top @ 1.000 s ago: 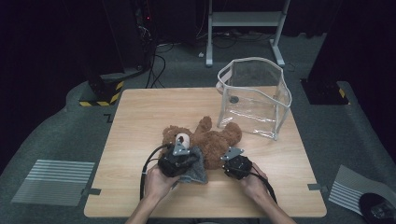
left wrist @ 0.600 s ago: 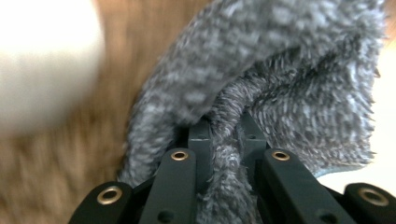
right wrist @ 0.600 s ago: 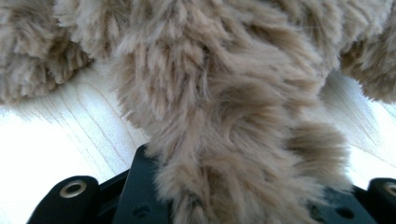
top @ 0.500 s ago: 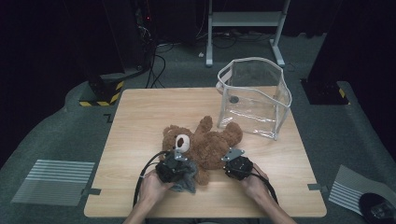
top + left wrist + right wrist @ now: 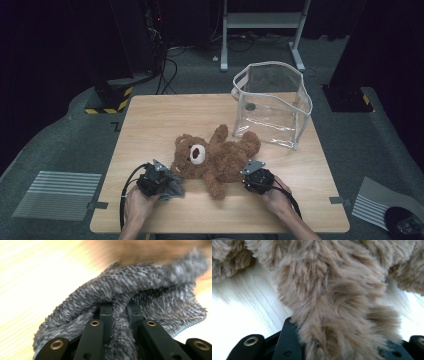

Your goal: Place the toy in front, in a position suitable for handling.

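Grey fuzzy cloth (image 5: 172,186), pinched in left gripper (image 5: 159,181) jaws, was drawn off teddy bear (image 5: 220,157) toward table (image 5: 150,125) front edge. Bear, brown, supine mid-table; leg clamped by right gripper (image 5: 252,176).

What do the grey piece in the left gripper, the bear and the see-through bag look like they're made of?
Grey cloth: soft fleece or terry, going by the fuzzy nap and a stitched edge. Teddy bear: plush fabric with long, shaggy tan pile, likely synthetic. Bag: clear, glossy plastic sheet, probably vinyl, with pale trim along the rim; it stands up on its own.
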Action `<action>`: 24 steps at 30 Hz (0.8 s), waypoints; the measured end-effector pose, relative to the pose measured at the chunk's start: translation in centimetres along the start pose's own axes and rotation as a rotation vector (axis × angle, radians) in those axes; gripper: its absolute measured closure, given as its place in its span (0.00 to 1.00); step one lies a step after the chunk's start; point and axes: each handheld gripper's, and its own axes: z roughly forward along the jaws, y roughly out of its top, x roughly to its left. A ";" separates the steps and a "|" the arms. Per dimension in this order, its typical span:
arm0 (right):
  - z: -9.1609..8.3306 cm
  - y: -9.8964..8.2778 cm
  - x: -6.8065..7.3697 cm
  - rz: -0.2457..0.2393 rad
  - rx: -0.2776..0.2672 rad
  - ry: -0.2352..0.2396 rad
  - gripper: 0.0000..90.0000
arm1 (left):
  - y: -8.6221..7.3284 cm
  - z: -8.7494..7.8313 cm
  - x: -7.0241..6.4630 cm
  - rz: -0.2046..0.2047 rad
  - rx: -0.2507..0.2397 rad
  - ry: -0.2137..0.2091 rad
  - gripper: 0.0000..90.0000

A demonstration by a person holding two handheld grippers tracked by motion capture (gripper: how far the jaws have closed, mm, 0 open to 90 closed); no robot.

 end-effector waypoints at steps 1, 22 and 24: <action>-0.1 -0.1 0.0 0.002 0.000 -0.002 0.74 | -0.1 0.0 0.3 -0.012 -0.003 0.006 0.87; -1.0 -1.4 0.1 0.013 -0.010 -0.023 0.62 | -1.6 -3.0 -0.7 -0.028 -0.179 -0.089 0.45; -1.0 -1.4 0.1 0.016 -0.014 -0.028 0.60 | -1.7 -3.4 -1.1 -0.016 -0.187 -0.098 0.42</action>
